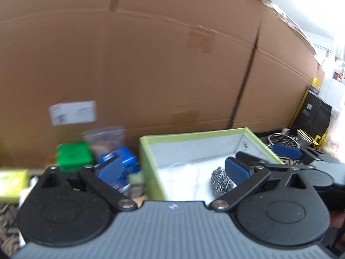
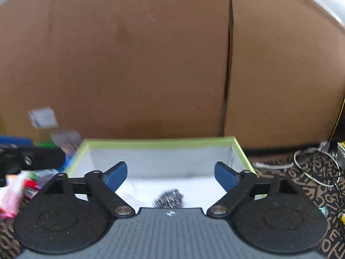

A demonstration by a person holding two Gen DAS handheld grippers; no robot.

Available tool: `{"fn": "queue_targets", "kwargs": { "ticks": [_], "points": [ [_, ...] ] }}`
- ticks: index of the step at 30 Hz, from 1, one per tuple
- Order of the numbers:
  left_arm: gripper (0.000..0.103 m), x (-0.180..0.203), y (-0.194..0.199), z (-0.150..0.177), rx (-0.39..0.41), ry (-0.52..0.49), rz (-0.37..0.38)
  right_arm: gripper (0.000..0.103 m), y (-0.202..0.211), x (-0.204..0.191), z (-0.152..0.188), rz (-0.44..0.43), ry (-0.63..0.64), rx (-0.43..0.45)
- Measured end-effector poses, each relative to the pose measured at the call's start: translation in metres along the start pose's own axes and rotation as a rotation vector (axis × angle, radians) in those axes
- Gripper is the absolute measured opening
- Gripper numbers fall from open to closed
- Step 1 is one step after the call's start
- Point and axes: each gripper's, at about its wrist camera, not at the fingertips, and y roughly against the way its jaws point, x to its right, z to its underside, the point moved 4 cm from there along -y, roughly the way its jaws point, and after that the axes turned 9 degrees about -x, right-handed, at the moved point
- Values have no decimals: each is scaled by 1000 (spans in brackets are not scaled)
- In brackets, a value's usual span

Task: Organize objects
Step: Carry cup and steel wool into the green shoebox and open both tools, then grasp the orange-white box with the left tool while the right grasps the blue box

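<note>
Scrubber: a steel-wool pad, grey and silver, wiry and rounded, lying on the floor of the green box toward its near side.
Green box: open-topped and rectangular, with a lime-green rim, pale grey inner walls and a white floor; it stands against a brown cardboard wall.
Other contents: something white and crumpled lies beside the scrubber; blur hides what it is.
Left gripper: blue pads spread wide with nothing between them; one pad hangs over the box, the other outside its left wall.
Right gripper: fingers spread wide over the box, above the scrubber, not touching it.
Left of box: a green block, a blue block and a clear plastic cup, all blurred.
Right of box: white cables on a patterned brown cloth.
</note>
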Motion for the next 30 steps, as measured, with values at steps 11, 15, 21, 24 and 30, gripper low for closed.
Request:
{"fn": "queue_targets", "kwargs": {
  "ticks": [11,15,21,24,30],
  "points": [
    [103,-100,45,79,-40,184,-183,95,47,-74,70,-202,15,12],
    [103,-136,43,101,-91,250,-226,95,34,-117,87,-287,43,-64],
    [103,-186,27,114,-138,346,-282,95,15,-154,106,-359,63,-146],
    [103,-193,18,107,-144,351,-258,94,13,-160,112,-355,79,-160],
    [75,-197,-11,99,-212,285,-224,83,-7,-178,106,-310,126,-151]
  ]
}}
